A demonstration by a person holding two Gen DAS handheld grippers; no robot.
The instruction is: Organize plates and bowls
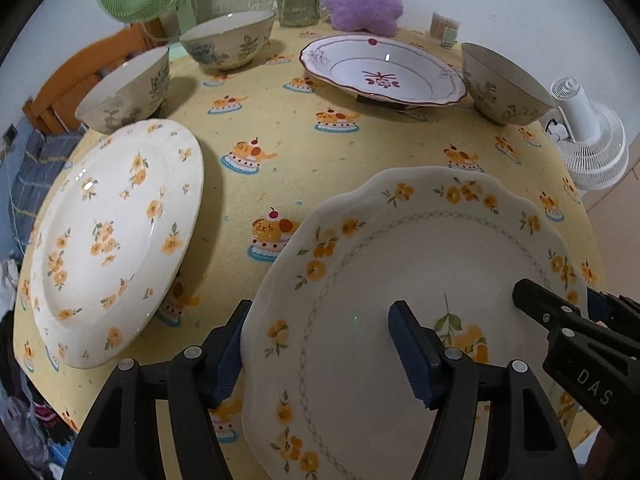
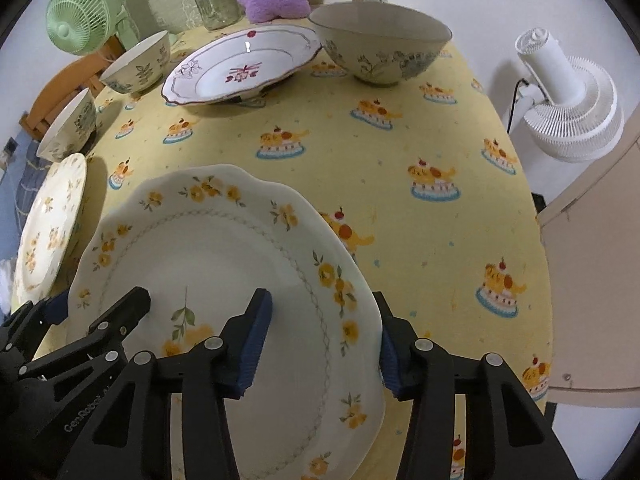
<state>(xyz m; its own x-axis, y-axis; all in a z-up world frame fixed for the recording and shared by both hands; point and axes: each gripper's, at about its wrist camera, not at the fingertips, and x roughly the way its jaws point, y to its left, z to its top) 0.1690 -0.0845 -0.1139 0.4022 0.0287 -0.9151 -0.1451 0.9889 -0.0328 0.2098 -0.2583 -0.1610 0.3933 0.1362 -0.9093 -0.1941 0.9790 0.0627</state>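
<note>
Landmark = scalloped plate (image 1: 400, 320), near edge of the yellow tablecloth (image 1: 320, 152).

L to R: to its left lies the round floral plate (image 1: 116, 236), apart from it, a strip of cloth between. Left gripper (image 1: 320, 340) straddles the scalloped plate's left rim: one blue pad outside the rim and seemingly touching it, the other over the plate's well. Jaws partly apart; can't tell if the inner pad presses yet. Right gripper (image 2: 322, 344) does the same on the right rim: outer pad against the edge, inner pad over the well, half-closed w/ the rim between. Firm clamp not confirmable either.

Beyond the plate: two patterned bowls far-left, a red-motif plate (image 1: 384, 72) straight behind, a third bowl (image 1: 504, 84) to the right of that.

Step, as I judge it: two-handed pick of the scalloped plate, just at grasp. Next move calls for both jaws to close fully on the rim, then an even lift, likely toward another plate to stack. Uneven lift could tip it.

Views: left wrist cam shows the whole round floral plate and the rim's left side; right wrist cam shows the round plate only as a sliver, but gives the right rim contact, the bare cloth right of the plate, and the white fan (image 2: 568, 104) off the table.
</note>
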